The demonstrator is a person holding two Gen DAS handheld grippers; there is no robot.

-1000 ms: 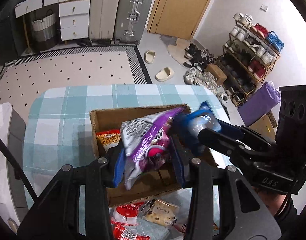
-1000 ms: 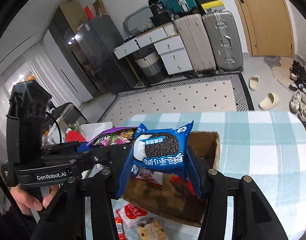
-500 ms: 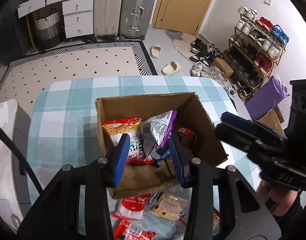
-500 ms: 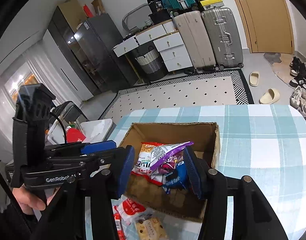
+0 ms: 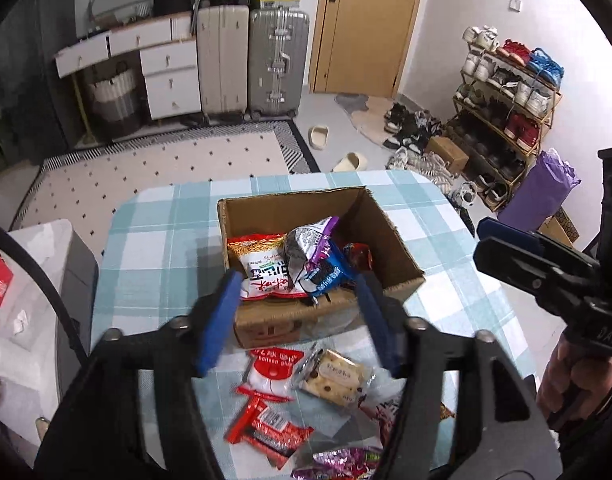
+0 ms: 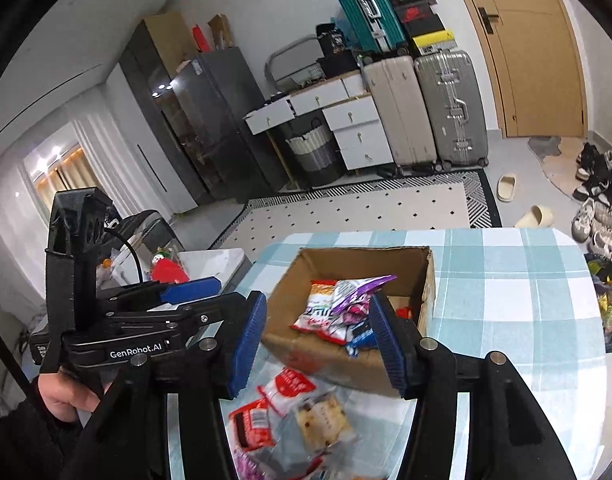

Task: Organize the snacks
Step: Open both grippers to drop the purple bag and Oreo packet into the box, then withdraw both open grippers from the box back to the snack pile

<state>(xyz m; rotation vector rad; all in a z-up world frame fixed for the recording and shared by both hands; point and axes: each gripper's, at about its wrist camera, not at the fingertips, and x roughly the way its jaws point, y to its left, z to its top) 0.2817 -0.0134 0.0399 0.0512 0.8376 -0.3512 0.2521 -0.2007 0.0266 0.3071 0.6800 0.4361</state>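
we hold both grippers, left (image 5: 294, 316) and right (image 6: 318, 336), empty with fingers opening above the box (image 5: 402, 252), its snacks (image 5: 266, 268) dropped inside, more packets (image 5: 338, 376) waiting on the surface (image 5: 154, 240)

"GenRobot.AI" stands in white on the side of the left gripper (image 6: 194, 292); "DAS" on the body of the right gripper (image 5: 506, 240); "balloon glue" on the red and white packet (image 5: 272, 372) near the box
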